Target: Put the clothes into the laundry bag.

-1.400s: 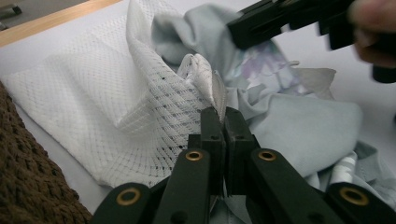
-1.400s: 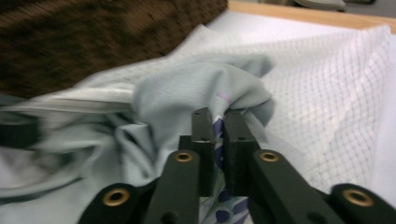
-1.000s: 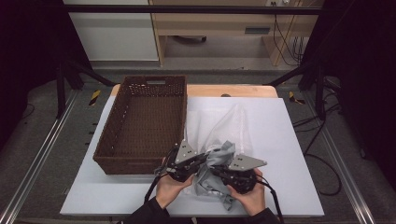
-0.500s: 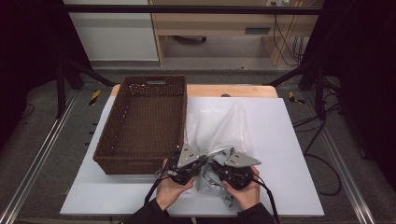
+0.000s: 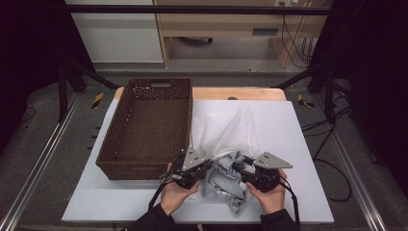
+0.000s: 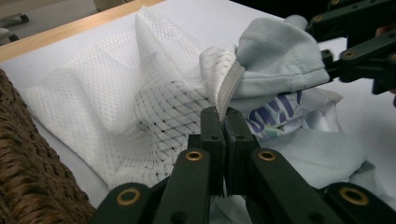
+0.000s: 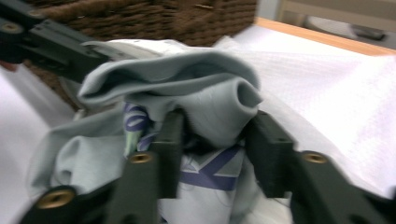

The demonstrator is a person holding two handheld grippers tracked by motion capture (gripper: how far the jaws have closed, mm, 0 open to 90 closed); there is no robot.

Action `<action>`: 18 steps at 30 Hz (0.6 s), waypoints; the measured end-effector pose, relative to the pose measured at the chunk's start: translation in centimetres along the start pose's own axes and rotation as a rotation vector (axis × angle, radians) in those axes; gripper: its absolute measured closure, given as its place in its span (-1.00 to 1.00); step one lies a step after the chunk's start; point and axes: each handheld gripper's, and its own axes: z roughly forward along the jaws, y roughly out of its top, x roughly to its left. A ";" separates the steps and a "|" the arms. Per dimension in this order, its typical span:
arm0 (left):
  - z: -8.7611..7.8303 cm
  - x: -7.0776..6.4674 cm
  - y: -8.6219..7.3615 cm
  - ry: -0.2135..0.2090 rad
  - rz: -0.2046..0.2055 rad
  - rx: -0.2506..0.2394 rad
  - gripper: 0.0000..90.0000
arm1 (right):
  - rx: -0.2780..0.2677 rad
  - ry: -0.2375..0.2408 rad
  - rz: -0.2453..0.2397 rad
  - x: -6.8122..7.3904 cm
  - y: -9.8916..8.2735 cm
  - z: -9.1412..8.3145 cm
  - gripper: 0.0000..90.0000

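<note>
Basket left of mesh bag, garment bunched between grippers

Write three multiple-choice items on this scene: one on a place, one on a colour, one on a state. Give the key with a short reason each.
1. Where does the wicker basket stand?
A. left of the mesh bag
B. right of it
C. on top of it

2. What colour is the garment?
A. red
B. pale grey
C. black

3. How is the left gripper?
A. wide open
B. shut on the mesh bag's edge
C. lying on the table

Key: 1 A, the high view shows the basket at the left. 2 B, grey fabric with blue print. 3 B, its jaws pinch the bag's hem.
</note>
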 end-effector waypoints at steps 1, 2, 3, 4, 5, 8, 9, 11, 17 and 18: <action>0.0 0.0 0.0 0.000 0.000 0.000 0.96 | 0.000 0.000 0.000 0.0 0.0 0.0 0.47; -0.2 0.1 0.1 0.002 -0.003 -0.008 0.96 | -0.012 0.046 -0.029 0.7 0.2 0.1 0.90; -0.3 0.1 0.2 0.001 -0.007 -0.014 0.96 | -0.010 0.089 -0.034 1.1 0.3 0.0 0.92; -0.4 0.1 0.3 0.003 -0.006 -0.019 0.96 | -0.002 0.109 -0.048 1.5 0.4 0.0 0.93; -0.5 0.1 0.4 0.003 -0.004 -0.020 0.96 | 0.008 0.113 -0.065 2.0 0.5 0.1 0.94; -0.8 -0.1 0.5 0.000 0.000 -0.028 0.96 | 0.034 0.141 -0.075 2.7 0.5 0.7 0.94; -1.1 -0.4 0.7 -0.007 0.008 -0.039 0.96 | 0.066 0.145 -0.087 3.3 0.3 1.7 0.94; -1.4 -0.7 0.9 -0.016 0.013 -0.048 0.96 | 0.109 0.099 -0.080 3.6 0.1 2.8 0.94; -1.3 -1.4 0.7 -0.016 0.038 -0.038 0.96 | 0.120 -0.105 -0.044 2.4 0.1 5.8 0.95; -1.3 -1.4 0.7 -0.016 0.038 -0.038 0.96 | 0.113 -0.131 -0.045 2.1 0.1 6.0 0.95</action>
